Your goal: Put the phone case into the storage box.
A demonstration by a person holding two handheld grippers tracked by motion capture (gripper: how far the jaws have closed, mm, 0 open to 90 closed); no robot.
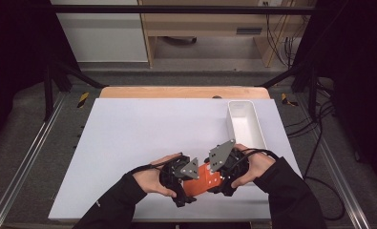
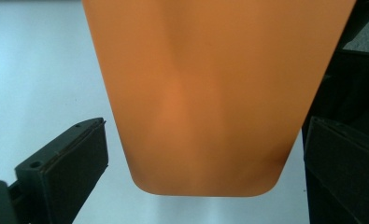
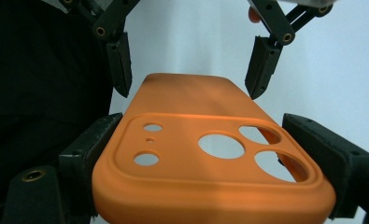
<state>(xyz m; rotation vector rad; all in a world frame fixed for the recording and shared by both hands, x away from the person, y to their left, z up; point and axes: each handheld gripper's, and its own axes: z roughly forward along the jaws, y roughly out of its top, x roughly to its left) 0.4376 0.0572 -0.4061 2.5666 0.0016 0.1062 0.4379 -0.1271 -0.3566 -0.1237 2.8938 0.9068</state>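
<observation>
An orange phone case (image 1: 203, 179) with camera cut-outs (image 3: 222, 145) hangs just above the white table top (image 1: 143, 133) near its front edge, between both hands. My right gripper (image 3: 203, 140) is shut on the camera end, its pads (image 3: 91, 149) pressing both long sides. My left gripper (image 2: 205, 130) straddles the plain rounded end (image 2: 205, 102) from the other side. Its jaws stand open, and a gap shows between each pad (image 2: 77, 163) and the case. In the high view the left gripper (image 1: 190, 183) and right gripper (image 1: 218, 177) face each other.
A long white bin (image 1: 246, 124) lies at the right of the table, just beyond the right hand. Metal rails run along both sides of the table, and cables lie on the floor at the right.
</observation>
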